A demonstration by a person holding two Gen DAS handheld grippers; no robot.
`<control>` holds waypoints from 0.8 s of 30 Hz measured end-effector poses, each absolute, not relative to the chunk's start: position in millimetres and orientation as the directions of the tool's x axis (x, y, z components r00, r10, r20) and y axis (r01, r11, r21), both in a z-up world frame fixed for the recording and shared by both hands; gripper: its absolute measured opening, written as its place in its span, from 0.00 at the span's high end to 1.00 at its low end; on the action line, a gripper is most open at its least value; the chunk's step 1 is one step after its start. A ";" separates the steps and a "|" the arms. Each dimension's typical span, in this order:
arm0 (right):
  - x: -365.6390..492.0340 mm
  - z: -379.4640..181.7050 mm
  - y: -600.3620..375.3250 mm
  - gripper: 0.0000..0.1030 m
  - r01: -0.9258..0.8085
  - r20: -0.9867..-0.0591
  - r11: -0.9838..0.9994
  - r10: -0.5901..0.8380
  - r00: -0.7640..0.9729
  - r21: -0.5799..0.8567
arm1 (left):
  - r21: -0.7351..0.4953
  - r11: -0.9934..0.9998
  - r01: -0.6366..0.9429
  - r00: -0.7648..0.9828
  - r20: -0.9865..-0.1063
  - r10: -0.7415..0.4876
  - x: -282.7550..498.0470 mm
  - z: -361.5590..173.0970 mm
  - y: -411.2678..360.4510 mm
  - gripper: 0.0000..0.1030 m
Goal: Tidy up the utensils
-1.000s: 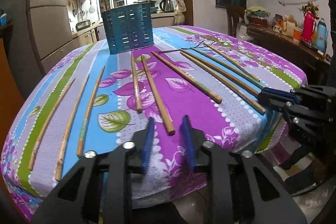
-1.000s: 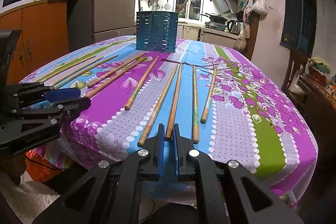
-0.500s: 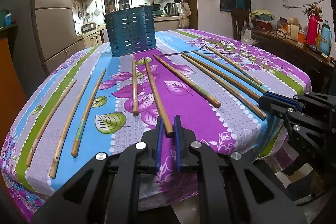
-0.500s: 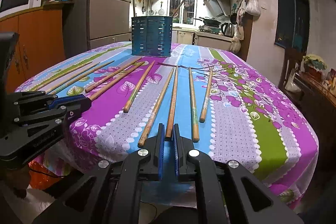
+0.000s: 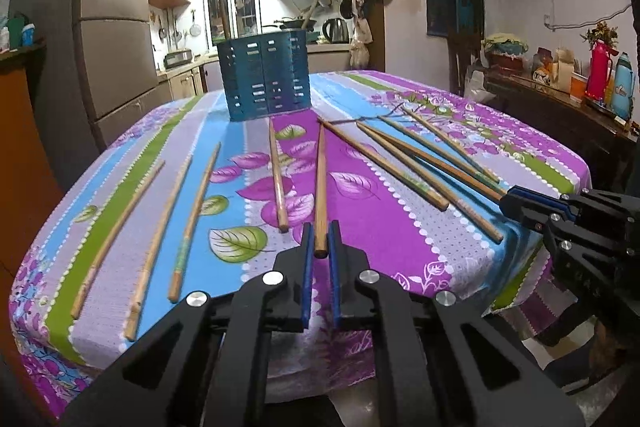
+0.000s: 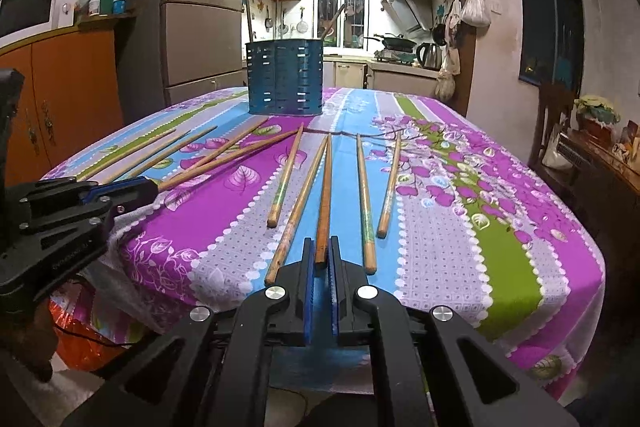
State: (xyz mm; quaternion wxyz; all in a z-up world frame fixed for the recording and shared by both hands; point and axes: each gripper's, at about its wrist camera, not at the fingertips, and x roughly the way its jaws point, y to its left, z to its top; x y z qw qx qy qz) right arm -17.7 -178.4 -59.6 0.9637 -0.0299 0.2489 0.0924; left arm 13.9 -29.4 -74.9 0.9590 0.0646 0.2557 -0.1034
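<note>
Left gripper [image 5: 319, 241] pinches the near end of one chopstick [image 5: 320, 187]; its jaws have just been closing, with that stick between the blue pads [image 5: 307, 259]. The stick runs from the near edge of the counter [image 5: 400, 239] toward the holder [image 5: 266, 77], near end raised off the cloth.

Right gripper [image 6: 320, 255] is pressed onto the near end of another chopstick, dark stick [image 6: 325, 199], also at the near edge; the stick points toward the far edge. In the left view the right gripper shows at the right edge of the counter, clamped on that stick's end.

Holder: blue, slotted, upright near the far edge, about mid-width. A long stick or two stand in it; can't tell what they are.

Loose chopsticks [image 5: 188, 215] lie flat across the counter, mostly pointing far-to-near: three toward the left edge, one just beside the left-held stick, several more fanned toward the right edge. Beside the dark stick, one lies just left, nearly touching at the far tips, two lie just right.

Floral striped cloth [image 6: 500, 211] covers the counter.
</note>
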 end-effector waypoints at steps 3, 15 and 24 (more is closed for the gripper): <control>-22.8 -51.0 -177.9 0.93 -0.191 -0.464 0.981 0.157 0.872 -0.028 | 0.085 0.972 0.218 0.866 -0.476 -0.153 7.3 -66.2 -26.2 0.95; -40.4 -9.1 -183.7 0.93 -0.187 -0.364 0.980 0.151 0.919 -0.067 | 0.120 0.970 0.212 0.925 -0.344 -0.160 -14.7 -26.6 -16.6 0.95; -49.2 22.3 -188.5 0.93 -0.185 -0.287 0.981 0.160 0.944 -0.060 | 0.110 0.967 0.230 0.939 -0.286 -0.191 -23.4 -3.5 -15.0 0.95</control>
